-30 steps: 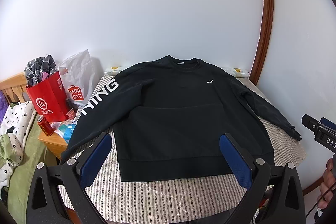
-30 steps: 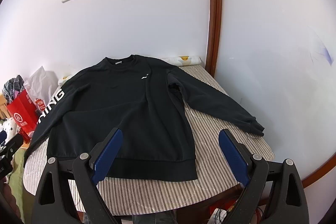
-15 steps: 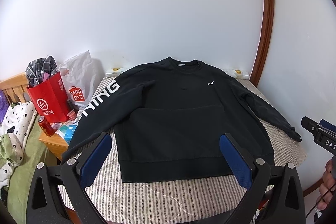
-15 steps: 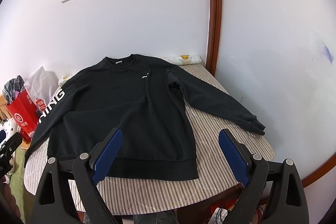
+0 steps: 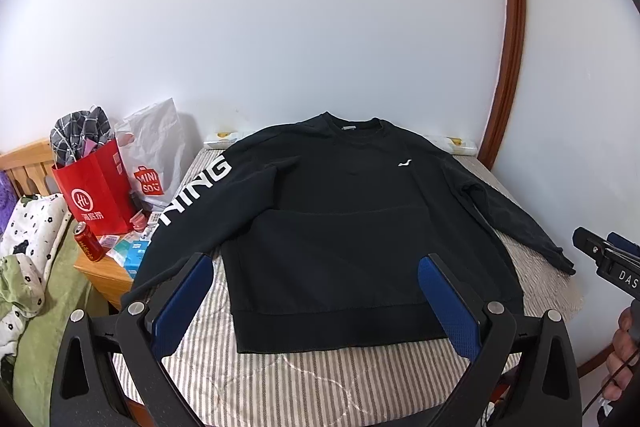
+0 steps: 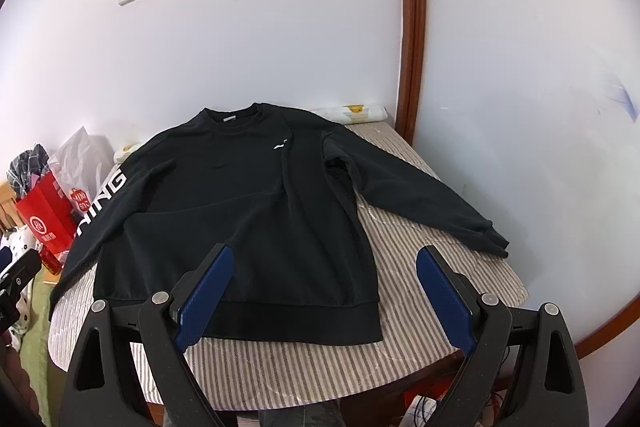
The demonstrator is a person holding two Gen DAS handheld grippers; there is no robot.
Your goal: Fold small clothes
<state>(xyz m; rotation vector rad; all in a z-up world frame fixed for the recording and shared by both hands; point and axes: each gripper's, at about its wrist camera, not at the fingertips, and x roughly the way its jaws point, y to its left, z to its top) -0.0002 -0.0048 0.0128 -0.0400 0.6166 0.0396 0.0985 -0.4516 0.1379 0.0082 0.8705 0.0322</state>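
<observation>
Sweatshirt (image 5: 352, 227), black, lies face up and spread flat on the striped bed (image 5: 304, 379), both sleeves angled outward. Left gripper (image 5: 316, 303) and right gripper (image 6: 324, 291) hover above the hem, jaws wide apart, holding nothing. Folding seems not yet begun; a good start would be pinching each sleeve near its cuff and shoulder, then laying it straight across the chest without dragging the body.

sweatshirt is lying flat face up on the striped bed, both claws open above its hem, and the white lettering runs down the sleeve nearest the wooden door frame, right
Not quite. The white lettering runs down the sleeve on the far side from the wooden door frame, next to the red bag, as the left wrist view shows. The sweatshirt does lie flat face up on the striped bed, both claws open.
</observation>
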